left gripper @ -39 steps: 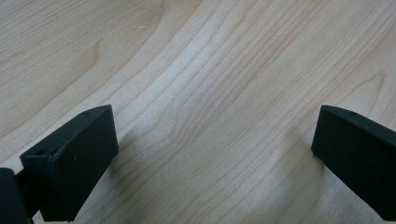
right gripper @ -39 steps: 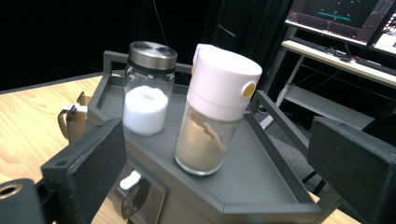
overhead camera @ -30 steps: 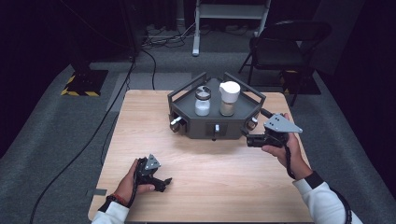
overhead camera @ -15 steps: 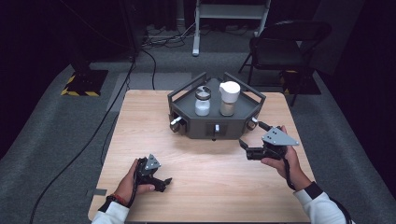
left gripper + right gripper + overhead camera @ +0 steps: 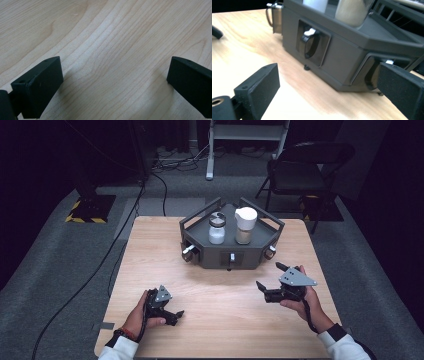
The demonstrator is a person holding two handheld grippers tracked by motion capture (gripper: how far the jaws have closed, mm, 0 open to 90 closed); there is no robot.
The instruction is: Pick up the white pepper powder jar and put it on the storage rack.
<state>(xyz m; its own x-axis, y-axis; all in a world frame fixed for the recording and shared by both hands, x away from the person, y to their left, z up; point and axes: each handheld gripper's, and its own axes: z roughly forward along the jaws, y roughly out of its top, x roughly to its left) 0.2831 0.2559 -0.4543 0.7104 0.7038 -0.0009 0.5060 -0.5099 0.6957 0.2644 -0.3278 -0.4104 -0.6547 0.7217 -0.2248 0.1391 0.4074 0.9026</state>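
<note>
Two grippers over the wooden counter; the left gripper sits low near the front edge, jaws spread wide with nothing but bare wood between them; the right gripper hangs just in front of the dark grey box, jaws apart too, empty, pointing at its front face; that box stands at the counter's far middle, with a rocker switch on its front; a glass jar and a white-lidded container stand on top, side by side.
</note>
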